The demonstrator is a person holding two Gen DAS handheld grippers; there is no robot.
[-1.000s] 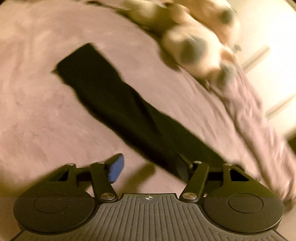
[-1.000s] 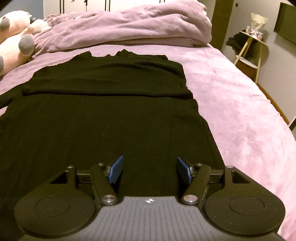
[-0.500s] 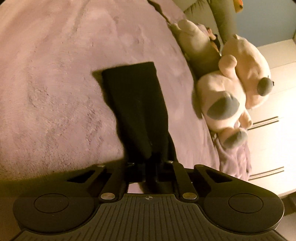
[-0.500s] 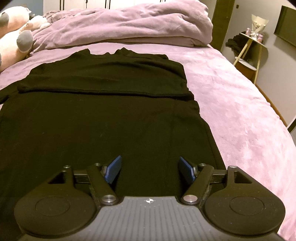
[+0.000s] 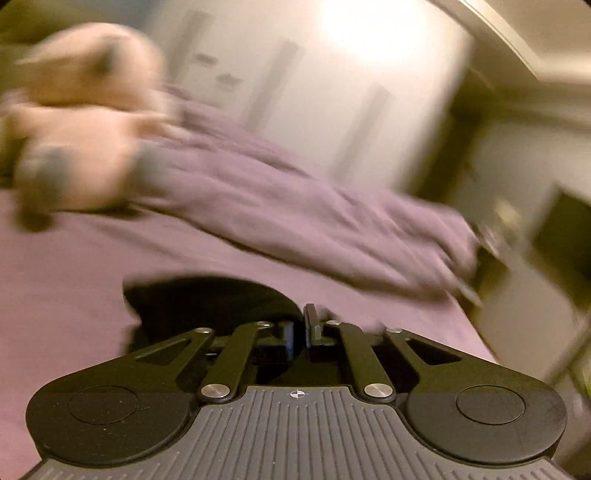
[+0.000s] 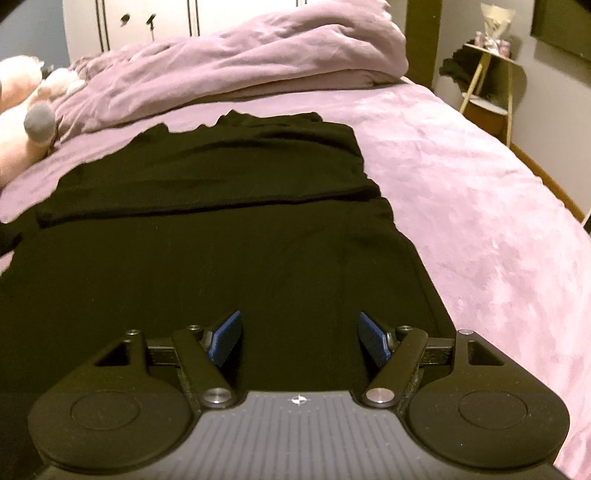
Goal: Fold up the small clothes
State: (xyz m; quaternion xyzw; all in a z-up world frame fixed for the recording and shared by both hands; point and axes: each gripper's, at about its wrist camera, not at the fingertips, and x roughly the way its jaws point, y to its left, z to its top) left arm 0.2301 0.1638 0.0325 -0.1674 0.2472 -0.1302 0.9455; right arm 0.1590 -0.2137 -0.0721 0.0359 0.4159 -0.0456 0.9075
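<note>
Black garment bears no readable label; left tool pinches its sleeve, right tool gapes.

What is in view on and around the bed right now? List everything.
black knit garment: one, black, spread on the bed, top part folded over
black sleeve: one, black, pinched in the left tongs
purple plush bedspread: one, purple, under the garment
rumpled purple duvet: one, purple, heaped at the head
plush toys: pink and grey, left of the duvet
white wardrobe: one, behind
wooden side stand: one, right
left tongs: closed on the sleeve
right tongs: open above the garment
</note>
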